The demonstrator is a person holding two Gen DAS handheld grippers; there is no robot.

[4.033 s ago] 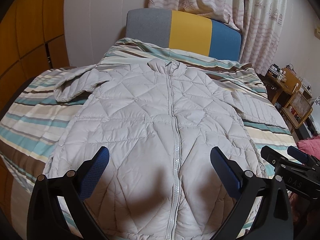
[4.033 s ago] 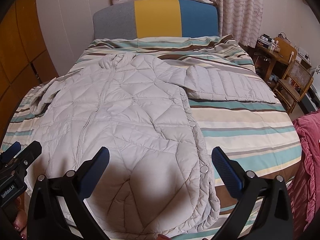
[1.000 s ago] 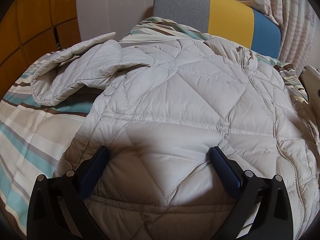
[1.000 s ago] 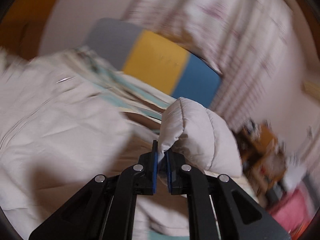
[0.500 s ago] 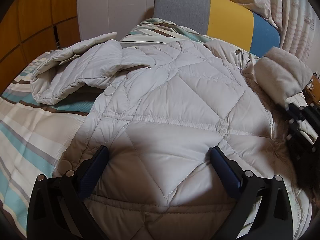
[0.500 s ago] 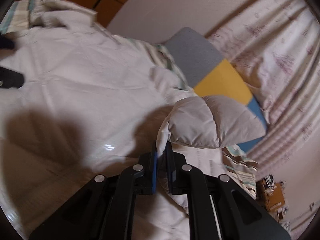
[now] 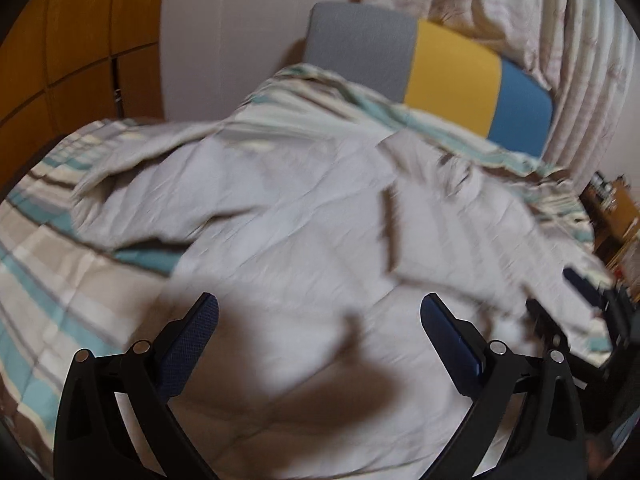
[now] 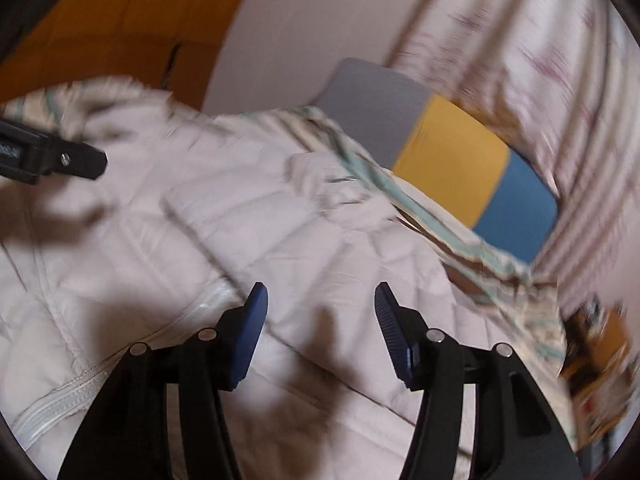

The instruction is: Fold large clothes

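A pale quilted down jacket lies spread on the striped bed. Its right sleeve is folded across the chest; in the right wrist view the sleeve lies over the body beside the zipper. Its left sleeve is bunched toward the left edge. My left gripper is open and empty above the lower front. My right gripper is open and empty above the folded sleeve. It shows at the right edge of the left wrist view. Both views are blurred.
The striped bedspread shows left of the jacket. A grey, yellow and blue headboard stands behind, with curtains beyond it. Wooden panelling is on the left. Wooden furniture stands at the right.
My right gripper let go of the right sleeve and opened; the sleeve now lies across the jacket's chest. My left gripper has pulled back and up, still open.
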